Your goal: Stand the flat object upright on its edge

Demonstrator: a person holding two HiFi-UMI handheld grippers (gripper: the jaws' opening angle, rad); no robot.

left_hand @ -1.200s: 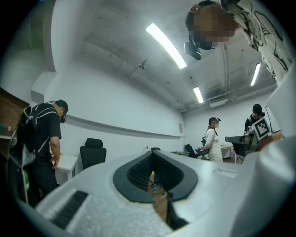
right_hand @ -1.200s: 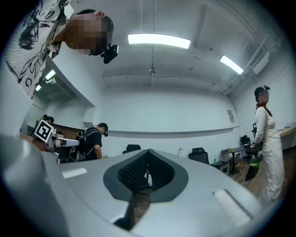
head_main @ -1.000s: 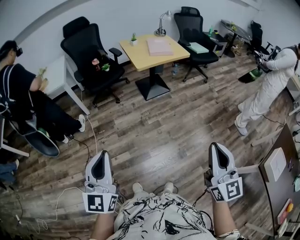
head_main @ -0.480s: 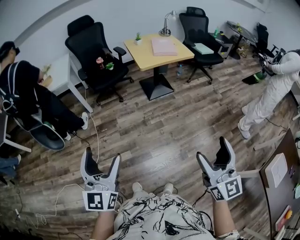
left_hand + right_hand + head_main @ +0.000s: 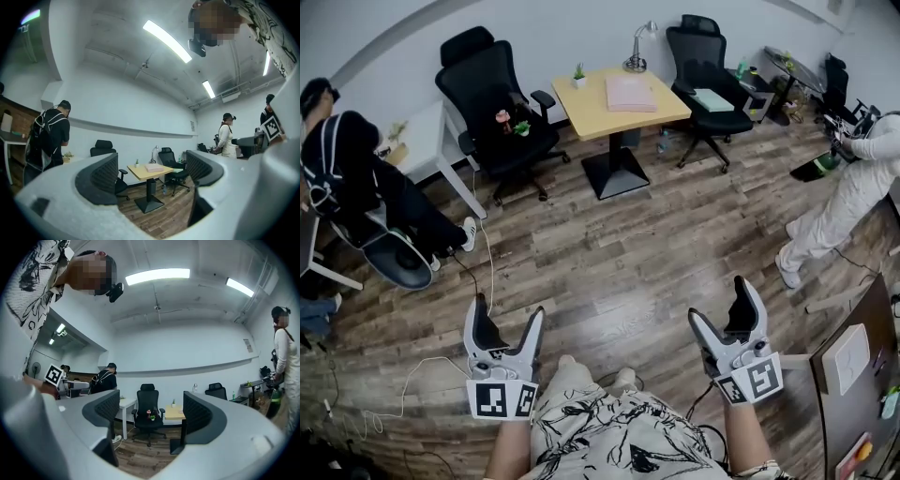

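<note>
A flat pink object (image 5: 630,92) lies on the square yellow table (image 5: 581,111) far across the room, and shows small between the jaws in the left gripper view (image 5: 153,167). My left gripper (image 5: 504,312) is held low, close to my body, above the wooden floor. Its jaws are opening and nothing is between them (image 5: 151,163). My right gripper (image 5: 722,302) is held the same way at the right, jaws also opening and empty (image 5: 150,404). Both point toward the table (image 5: 174,414), well short of it.
Black office chairs (image 5: 492,89) (image 5: 703,66) flank the table, which also carries a lamp (image 5: 637,49) and a small plant (image 5: 578,75). A person in black (image 5: 347,159) sits at the left by a white table (image 5: 417,145). A person in white (image 5: 853,178) stands at the right. A cable (image 5: 483,272) crosses the floor.
Both grippers' jaws have gone from shut to wide apart. The table and chairs have shifted slightly in the head view.
</note>
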